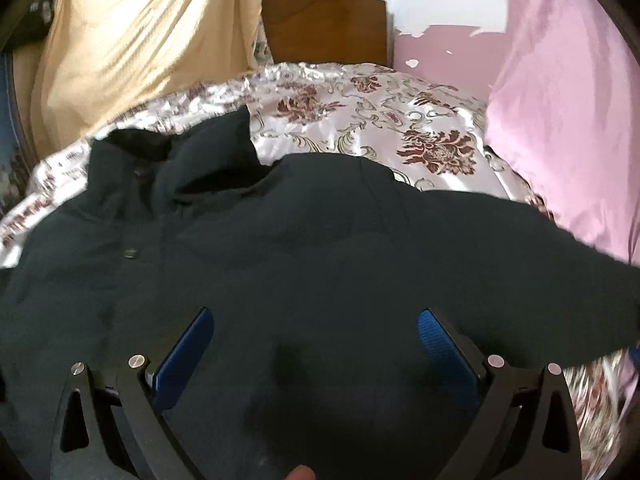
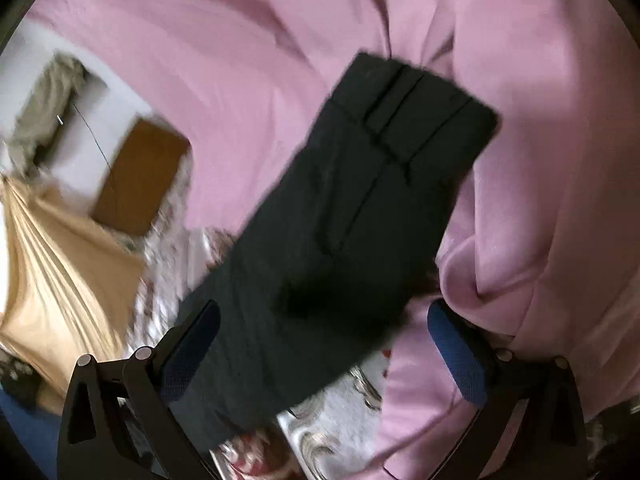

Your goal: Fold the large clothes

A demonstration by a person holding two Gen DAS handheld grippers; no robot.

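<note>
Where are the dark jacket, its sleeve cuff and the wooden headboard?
jacket [image 1: 304, 248], left wrist view, middle of its body.
sleeve cuff [image 2: 424, 108], right wrist view, banded end.
headboard [image 1: 326, 26], left wrist view, panel centre.

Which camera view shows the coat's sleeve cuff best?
The right wrist view: the sleeve cuff lies unobstructed on the pink sheet. The left wrist view shows the coat body; there the cuff is out of frame.
</note>
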